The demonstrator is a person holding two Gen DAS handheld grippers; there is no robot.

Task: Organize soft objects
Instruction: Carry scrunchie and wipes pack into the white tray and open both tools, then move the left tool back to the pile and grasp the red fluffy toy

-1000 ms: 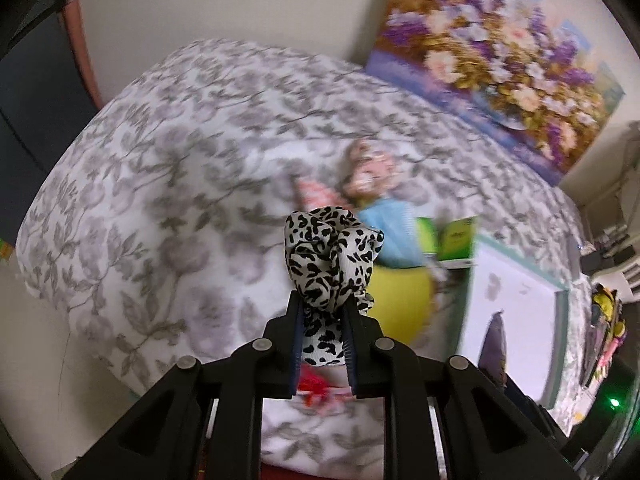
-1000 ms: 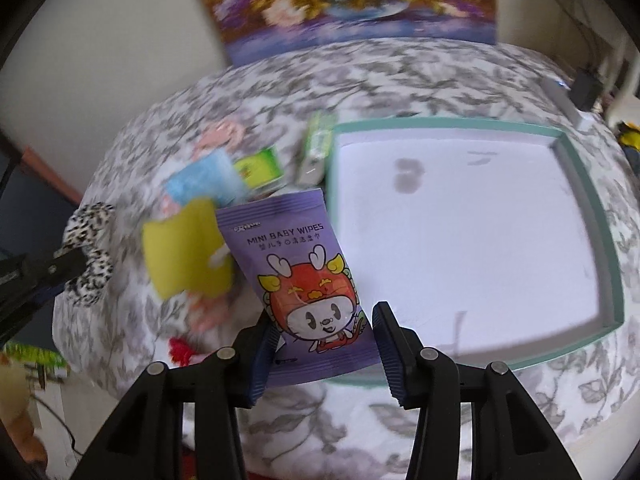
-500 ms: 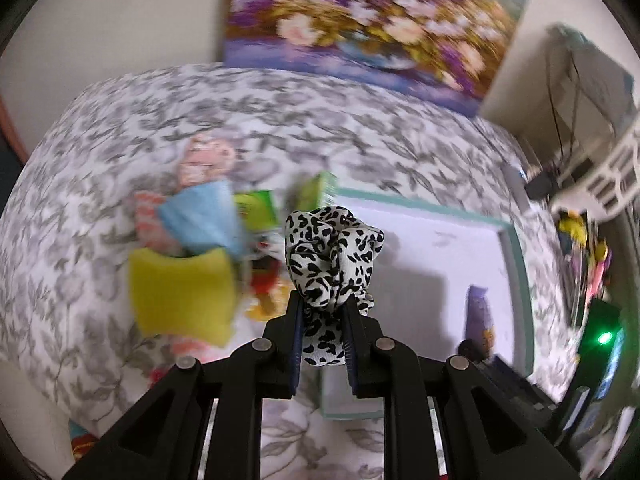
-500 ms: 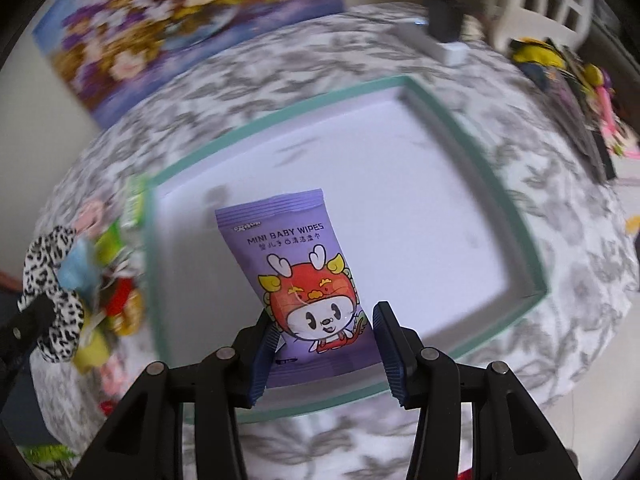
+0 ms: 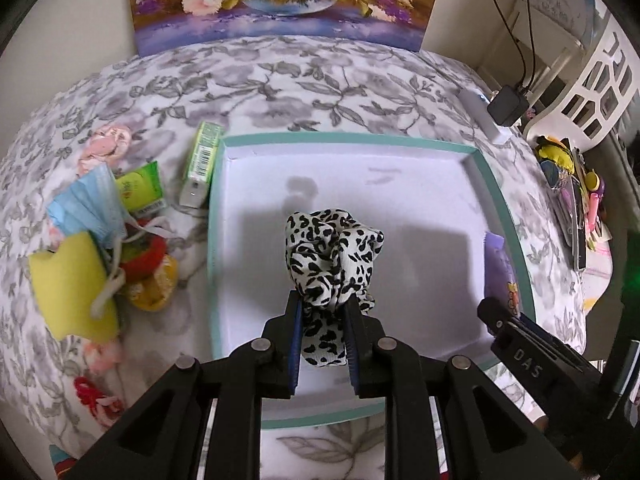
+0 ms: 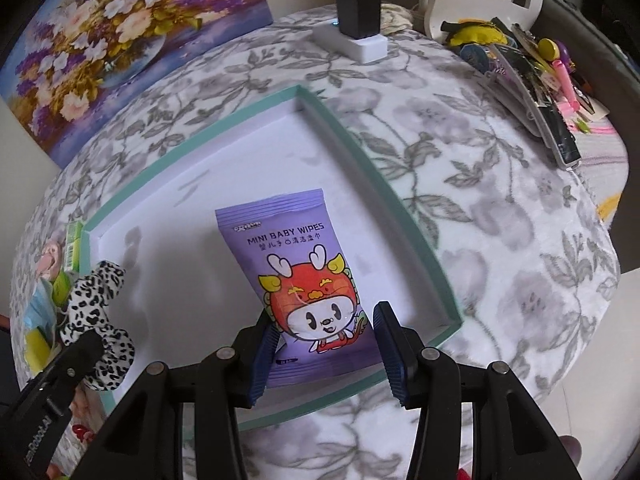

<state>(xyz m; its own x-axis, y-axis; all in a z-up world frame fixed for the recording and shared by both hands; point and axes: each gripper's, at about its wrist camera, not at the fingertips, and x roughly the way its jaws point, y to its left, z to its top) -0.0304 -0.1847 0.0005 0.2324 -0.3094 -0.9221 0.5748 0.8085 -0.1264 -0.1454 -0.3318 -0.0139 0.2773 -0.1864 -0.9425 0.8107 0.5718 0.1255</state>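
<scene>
- Left wrist view: left gripper point(image 5: 322, 334), jaws clamped on the leopard-print scrunchie point(image 5: 332, 256), holds it above the tray point(image 5: 496, 192). Risk: soft fabric may snag a pad on release.
- Right wrist view: right gripper point(image 6: 324, 354), jaws pinching the wipes pack point(image 6: 298, 288) over the tray's near right corner. Risk: the pack may land on the rim and slide out onto the surface.

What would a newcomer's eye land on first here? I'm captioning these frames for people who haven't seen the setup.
First, the leopard-print scrunchie pinched in the left gripper over the white teal-rimmed tray. Next, the purple pack of baby wipes with its red cartoon dragon, held by the right gripper over the same tray. Left of the tray, a bright heap: yellow sponge, blue face mask.
</scene>
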